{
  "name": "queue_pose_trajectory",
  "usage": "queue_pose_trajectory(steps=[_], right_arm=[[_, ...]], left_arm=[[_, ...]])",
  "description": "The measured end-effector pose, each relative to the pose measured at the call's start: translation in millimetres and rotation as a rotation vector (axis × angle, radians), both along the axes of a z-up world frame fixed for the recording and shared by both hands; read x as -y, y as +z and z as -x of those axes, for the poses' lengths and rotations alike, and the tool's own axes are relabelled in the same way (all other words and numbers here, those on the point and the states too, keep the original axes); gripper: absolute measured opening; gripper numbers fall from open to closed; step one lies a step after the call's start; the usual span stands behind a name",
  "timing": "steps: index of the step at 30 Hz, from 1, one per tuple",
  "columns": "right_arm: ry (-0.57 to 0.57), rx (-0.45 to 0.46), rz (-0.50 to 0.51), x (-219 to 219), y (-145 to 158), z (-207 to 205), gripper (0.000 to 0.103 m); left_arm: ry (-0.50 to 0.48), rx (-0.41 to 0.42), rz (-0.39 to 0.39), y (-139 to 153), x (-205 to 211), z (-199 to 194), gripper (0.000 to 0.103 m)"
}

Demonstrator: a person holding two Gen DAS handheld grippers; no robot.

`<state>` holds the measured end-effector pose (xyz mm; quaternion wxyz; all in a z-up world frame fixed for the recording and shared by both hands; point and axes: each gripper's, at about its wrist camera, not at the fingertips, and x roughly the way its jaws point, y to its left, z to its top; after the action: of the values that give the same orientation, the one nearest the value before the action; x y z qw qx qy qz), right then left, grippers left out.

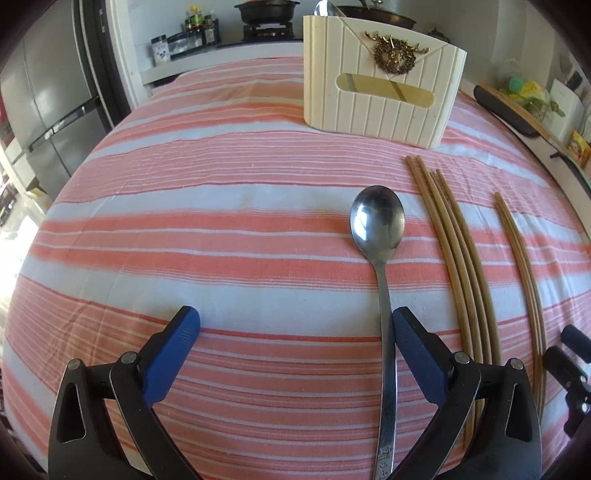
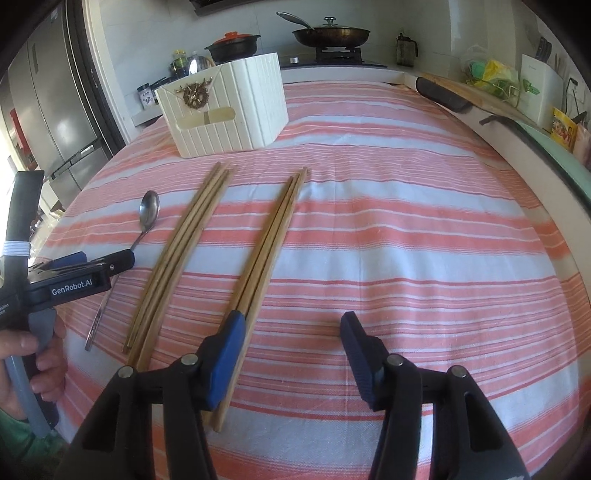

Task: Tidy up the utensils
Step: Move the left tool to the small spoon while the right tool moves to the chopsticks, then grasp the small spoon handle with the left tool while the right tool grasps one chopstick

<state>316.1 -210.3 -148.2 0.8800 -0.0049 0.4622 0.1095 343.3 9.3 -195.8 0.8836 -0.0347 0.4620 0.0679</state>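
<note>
left claw (image 1: 295, 328): jaws wide apart, low over the striped tabletop (image 1: 184, 177). metal spoon (image 1: 380, 251) lies with its long axis running near-to-far, bowl at the far end, handle toward the camera. the handle passes just inside the claw's right pad, apparently touching it; the left pad stands well clear. judgement: the spoon sits off-centre in the opening, so the claw wants a small shift right before closing across the handle.

right claw (image 2: 291, 332): jaws also apart, nothing held. right bundle of chopsticks (image 2: 273, 236) lies near-to-far, its near end under the claw's left pad, so most of the opening hangs over bare cloth to the right. left bundle of chopsticks (image 2: 184, 251) lies between that bundle and the spoon, same axis, slightly fanned.

nearness: left claw owns the spoon; right claw is nearer both bundles.

count: one spoon on the cloth, a second spoon bowl (image 1: 327, 9) showing above the holder rim. chopsticks: two bundles; left looks like four sticks, right two or three, cannot tell for certain. one cream utensil holder (image 1: 380, 81), upright at the far side, well apart from both claws.
</note>
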Motion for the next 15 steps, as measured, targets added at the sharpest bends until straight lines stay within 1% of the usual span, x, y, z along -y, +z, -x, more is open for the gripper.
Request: queue_pose_trajectory(steps=[3,5,6,7,11,15], right_arm=[[0.032,0.024,0.081,-8.8,2.5,-1.4,0.054],[0.052,0.027,0.123,-9.6,1.3,-2.4,0.046],[0.055,0.022,0.129,-7.7,0.8,-2.2,0.044],[0.051,0.015,0.143,-5.6,-0.8,-2.7,0.039],[0.051,0.009,0.16,-0.5,1.9,0.7,0.039],[0.09,-0.006,0.177,-3.5,3.1,3.4,0.039]], left_arm=[[-0.001,0.0,0.003,-0.4,-2.3,-1.4,0.103],[-0.013,-0.003,0.002,0.0,-0.9,-0.4,0.103],[-0.023,-0.005,0.0,0.1,-2.4,-0.3,0.103],[-0.029,-0.006,0.0,0.6,-2.8,1.3,0.103],[-0.044,-0.024,-0.004,1.6,-10.2,5.4,0.103],[-0.088,-0.061,-0.024,3.3,-18.1,5.7,0.103]])
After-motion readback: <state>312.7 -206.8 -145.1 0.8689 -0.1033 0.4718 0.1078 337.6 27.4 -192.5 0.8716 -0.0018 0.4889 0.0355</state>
